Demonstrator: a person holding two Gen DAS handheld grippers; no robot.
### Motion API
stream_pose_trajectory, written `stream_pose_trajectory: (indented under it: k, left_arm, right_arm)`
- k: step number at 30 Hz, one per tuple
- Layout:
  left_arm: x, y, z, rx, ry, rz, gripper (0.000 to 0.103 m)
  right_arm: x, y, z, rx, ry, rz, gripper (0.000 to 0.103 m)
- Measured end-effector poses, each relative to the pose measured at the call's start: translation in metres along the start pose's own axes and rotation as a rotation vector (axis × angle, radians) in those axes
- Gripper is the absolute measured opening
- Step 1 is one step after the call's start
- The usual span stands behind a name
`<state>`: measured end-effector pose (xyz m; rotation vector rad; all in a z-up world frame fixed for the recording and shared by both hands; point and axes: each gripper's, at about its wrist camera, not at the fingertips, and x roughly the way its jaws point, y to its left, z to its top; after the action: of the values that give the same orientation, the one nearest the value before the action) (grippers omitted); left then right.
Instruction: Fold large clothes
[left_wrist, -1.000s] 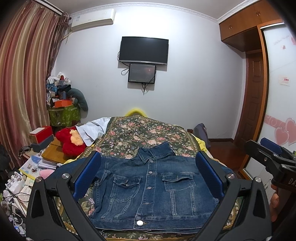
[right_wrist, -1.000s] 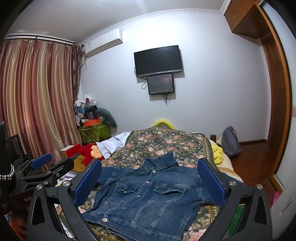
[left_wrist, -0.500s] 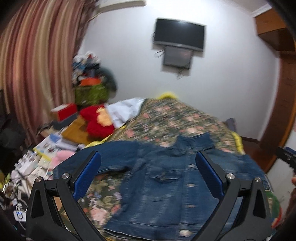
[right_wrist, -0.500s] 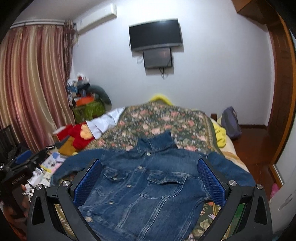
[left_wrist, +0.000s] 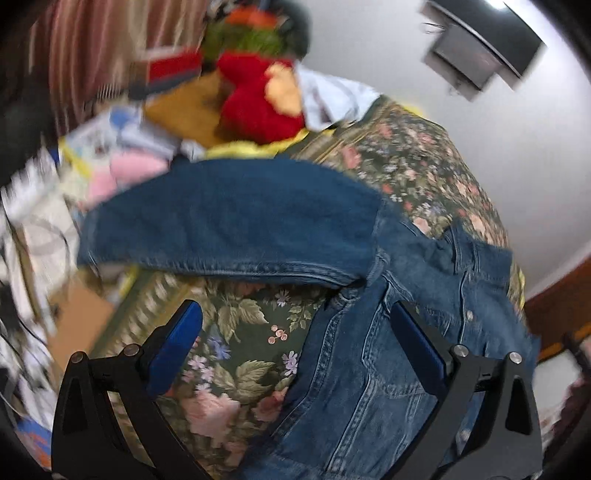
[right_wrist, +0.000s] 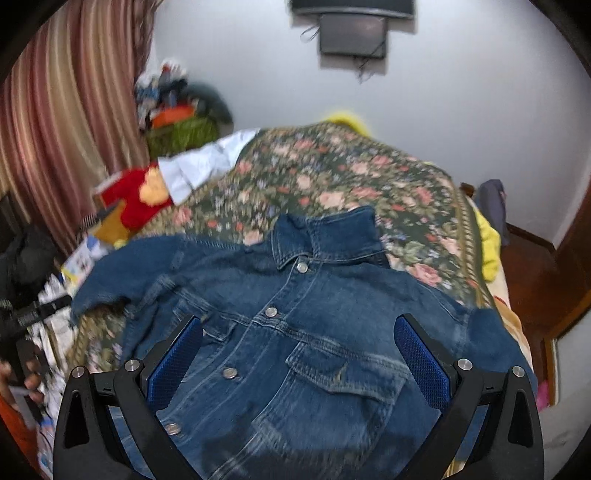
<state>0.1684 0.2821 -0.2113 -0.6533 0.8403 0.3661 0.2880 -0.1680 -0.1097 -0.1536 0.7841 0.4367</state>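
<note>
A blue denim jacket (right_wrist: 295, 332) lies front up and buttoned on the floral bedspread (right_wrist: 351, 177), collar toward the far wall. In the left wrist view its left sleeve (left_wrist: 229, 225) stretches out to the left past the bed's edge. My left gripper (left_wrist: 295, 332) is open and empty, above the bedspread (left_wrist: 243, 354) beside the jacket's left side (left_wrist: 369, 369), below the sleeve. My right gripper (right_wrist: 299, 350) is open and empty, hovering over the jacket's chest with the pocket (right_wrist: 347, 369) between its fingers.
A red and yellow plush toy (left_wrist: 258, 99) and a white garment (left_wrist: 332, 96) lie at the bed's far left. Cluttered papers and boxes (left_wrist: 92, 147) sit left of the bed. A yellow cloth (right_wrist: 489, 240) and wooden floor (right_wrist: 528, 277) are on the right. Curtains (right_wrist: 66, 110) hang left.
Both grippers have dropped down and closer to the bed. The left one has swung left toward the jacket's left sleeve and side; the right one now hovers over the jacket's chest.
</note>
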Motion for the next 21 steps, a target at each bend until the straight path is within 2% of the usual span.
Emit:
stream_pose_trajectory:
  k: [6, 9, 10, 11, 13, 15, 17, 19, 21]
  left_arm:
    - [0.043, 0.028, 0.014, -0.162, 0.079, -0.080, 0.102]
    - [0.065, 0.045, 0.021, -0.271, 0.116, -0.137, 0.093]
    - [0.072, 0.050, 0.023, -0.306, 0.124, -0.146, 0.086]
    - [0.078, 0.055, 0.025, -0.327, 0.127, -0.141, 0.081]
    - [0.082, 0.060, 0.029, -0.351, 0.108, -0.124, 0.080]
    - [0.079, 0.058, 0.034, -0.333, 0.065, -0.070, 0.069]
    - [0.071, 0.048, 0.040, -0.255, 0.014, 0.043, 0.034]
    - [0.061, 0.030, 0.047, -0.131, -0.058, 0.185, 0.021]
    - [0.051, 0.006, 0.052, 0.000, -0.143, 0.290, 0.016]
  right_arm:
    - [0.073, 0.015, 0.009, -0.115, 0.119, -0.011, 0.103]
    - [0.102, 0.020, 0.007, -0.128, 0.188, 0.032, 0.103]
    - [0.110, 0.022, 0.007, -0.128, 0.211, 0.048, 0.103]
    - [0.119, 0.023, 0.006, -0.126, 0.233, 0.069, 0.103]
    - [0.135, 0.026, 0.004, -0.115, 0.283, 0.110, 0.103]
    - [0.147, 0.028, 0.002, -0.098, 0.325, 0.141, 0.103]
    - [0.156, 0.030, -0.001, -0.082, 0.357, 0.169, 0.103]
    - [0.159, 0.029, -0.003, -0.071, 0.375, 0.186, 0.103]
    - [0.160, 0.028, -0.004, -0.062, 0.379, 0.192, 0.103]
